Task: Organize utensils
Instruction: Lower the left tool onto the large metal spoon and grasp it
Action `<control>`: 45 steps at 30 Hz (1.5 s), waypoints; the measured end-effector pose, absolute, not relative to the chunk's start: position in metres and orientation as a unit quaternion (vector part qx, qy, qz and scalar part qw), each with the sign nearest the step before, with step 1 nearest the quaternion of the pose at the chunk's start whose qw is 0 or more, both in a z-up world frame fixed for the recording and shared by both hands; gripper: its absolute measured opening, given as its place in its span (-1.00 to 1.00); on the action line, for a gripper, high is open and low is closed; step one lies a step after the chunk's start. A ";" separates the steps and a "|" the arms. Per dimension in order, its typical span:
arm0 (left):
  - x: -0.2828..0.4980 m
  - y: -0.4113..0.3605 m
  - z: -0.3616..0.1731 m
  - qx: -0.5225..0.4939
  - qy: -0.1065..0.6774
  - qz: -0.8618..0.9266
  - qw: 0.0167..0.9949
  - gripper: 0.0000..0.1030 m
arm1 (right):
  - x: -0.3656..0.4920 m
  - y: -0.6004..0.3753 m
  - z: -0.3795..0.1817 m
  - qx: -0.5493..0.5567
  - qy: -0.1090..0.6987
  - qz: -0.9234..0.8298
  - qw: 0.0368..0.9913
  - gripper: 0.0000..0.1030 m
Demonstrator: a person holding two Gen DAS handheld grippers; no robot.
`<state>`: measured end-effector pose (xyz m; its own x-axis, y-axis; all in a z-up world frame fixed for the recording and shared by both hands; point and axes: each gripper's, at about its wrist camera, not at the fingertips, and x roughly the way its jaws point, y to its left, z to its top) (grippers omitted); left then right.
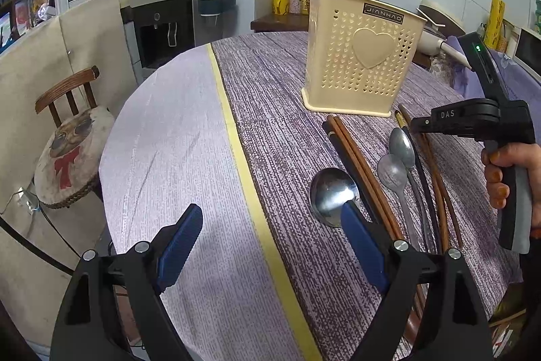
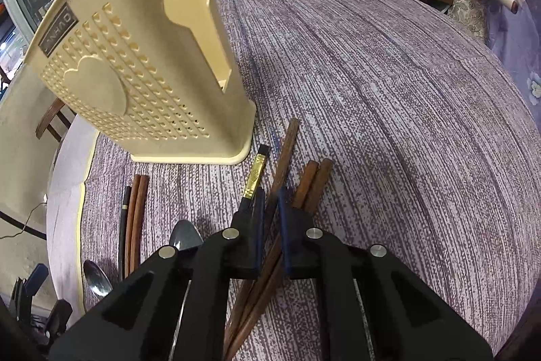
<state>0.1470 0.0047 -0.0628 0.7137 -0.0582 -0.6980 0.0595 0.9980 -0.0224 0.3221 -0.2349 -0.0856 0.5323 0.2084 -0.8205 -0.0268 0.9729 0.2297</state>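
Inventory on the surface (image 1: 277,110): one cream perforated utensil holder (image 1: 363,56), standing upright. Three metal spoons: one large (image 1: 333,195) and two smaller (image 1: 392,171) (image 1: 401,146). Seven chopsticks are countable in the right wrist view: five brown wooden (image 2: 306,181) and two black, one of them gold-banded (image 2: 255,175). Further chopsticks may lie hidden under the jaws.

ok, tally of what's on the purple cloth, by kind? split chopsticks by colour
metal spoons: 3
brown chopsticks: 5
black chopsticks: 2
cream utensil holder: 1
total: 11
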 end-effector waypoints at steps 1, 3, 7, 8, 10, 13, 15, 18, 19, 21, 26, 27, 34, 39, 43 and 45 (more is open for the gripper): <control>0.147 0.004 -0.063 0.000 0.378 -0.033 0.925 0.60 | 0.324 -0.236 -0.086 0.098 0.479 0.067 0.870 -0.82; 0.147 0.000 -0.063 0.002 0.380 -0.036 0.924 0.60 | 0.323 -0.235 -0.086 0.100 0.476 0.063 0.871 -0.82; 0.150 -0.011 -0.068 0.008 0.390 -0.036 0.920 0.60 | 0.331 -0.235 -0.088 0.106 0.479 0.054 0.870 -0.82; 0.151 -0.013 -0.070 0.008 0.393 -0.037 0.919 0.58 | 0.331 -0.232 -0.088 0.102 0.479 0.051 0.870 -0.82; 0.154 -0.019 -0.072 0.009 0.400 -0.037 0.916 0.57 | 0.329 -0.227 -0.088 0.087 0.476 0.045 0.874 -0.80; 0.156 -0.029 -0.074 0.023 0.408 -0.031 0.912 0.53 | 0.326 -0.227 -0.088 0.089 0.472 0.047 0.876 -0.80; 0.156 -0.033 -0.076 0.031 0.413 -0.027 0.910 0.50 | 0.323 -0.228 -0.089 0.089 0.473 0.050 0.875 -0.80; 0.155 -0.036 -0.080 0.028 0.423 -0.031 0.905 0.48 | 0.321 -0.228 -0.089 0.085 0.474 0.053 0.875 -0.80; 0.155 -0.039 -0.082 0.029 0.426 -0.031 0.904 0.48 | 0.321 -0.229 -0.089 0.085 0.474 0.054 0.875 -0.80; 0.156 -0.042 -0.085 0.037 0.429 -0.026 0.902 0.48 | 0.322 -0.230 -0.089 0.090 0.475 0.055 0.874 -0.80; 0.162 -0.044 -0.090 0.036 0.436 -0.016 0.899 0.40 | 0.322 -0.232 -0.090 0.096 0.474 0.056 0.874 -0.80; 0.164 -0.044 -0.090 0.038 0.436 -0.014 0.899 0.40 | 0.322 -0.233 -0.090 0.097 0.473 0.056 0.874 -0.80; 0.179 -0.055 -0.088 0.045 0.441 -0.006 0.896 0.36 | 0.323 -0.233 -0.091 0.096 0.473 0.054 0.874 -0.80; 0.186 -0.059 -0.087 0.032 0.448 -0.006 0.894 0.19 | 0.324 -0.230 -0.090 0.094 0.473 0.050 0.874 -0.80; 0.185 -0.062 -0.086 0.029 0.448 -0.006 0.893 0.00 | 0.326 -0.231 -0.090 0.099 0.471 0.050 0.875 -0.80; 0.185 -0.063 -0.085 0.027 0.450 -0.004 0.893 -0.09 | 0.326 -0.232 -0.090 0.098 0.470 0.051 0.876 -0.80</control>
<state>0.1854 -0.0628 -0.0854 0.5959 0.0182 -0.8029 0.0310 0.9985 0.0456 0.3264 -0.2319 -0.0905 0.5532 0.1808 -0.8132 0.0033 0.9757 0.2191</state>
